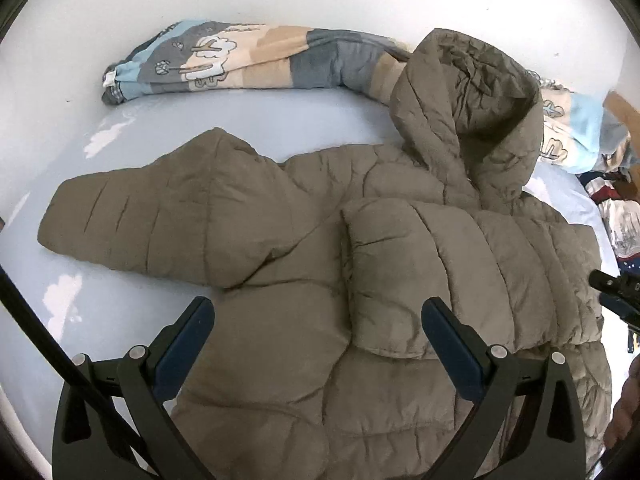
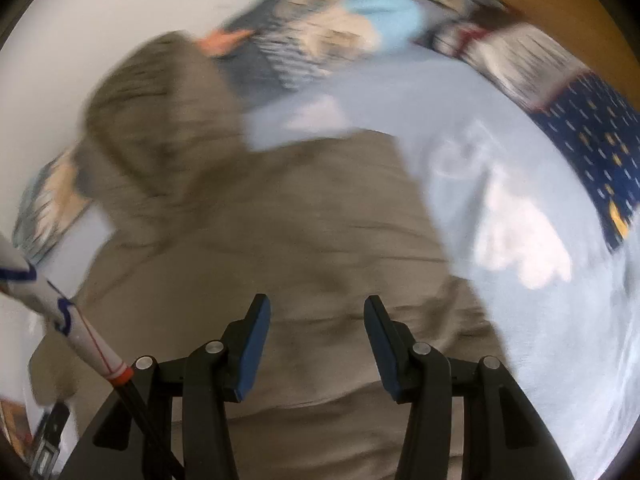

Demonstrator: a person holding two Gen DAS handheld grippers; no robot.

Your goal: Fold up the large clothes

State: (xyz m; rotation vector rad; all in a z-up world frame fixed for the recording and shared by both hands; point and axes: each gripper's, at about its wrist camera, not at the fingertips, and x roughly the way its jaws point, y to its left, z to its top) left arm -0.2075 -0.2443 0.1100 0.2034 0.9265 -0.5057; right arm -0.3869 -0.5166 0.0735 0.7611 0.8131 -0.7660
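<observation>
The jacket [image 1: 320, 248] lies spread on the bed [image 1: 120, 128], hood [image 1: 472, 120] toward the wall. One sleeve [image 1: 420, 276] is already folded across the body; the other sleeve [image 1: 160, 216] is not yet folded and sticks out to the side. I judge I'm mid-fold, between sleeves.

My left gripper [image 1: 318, 320] hangs over the lower body of the jacket, jaws spread wide with nothing between them. My right gripper [image 2: 316, 320] hangs over the jacket's other side; that view is smeared by motion, but its jaws stand partly apart and I see no cloth pinched.

Next, I think, the left should drop to the outstretched sleeve, pinch it near the cuff, and carry it over onto the body. The padding is puffy, so I'd bite deep or it may slip. A rolled blanket [image 1: 248, 64] lies by the wall, clear of the jacket's sleeve
</observation>
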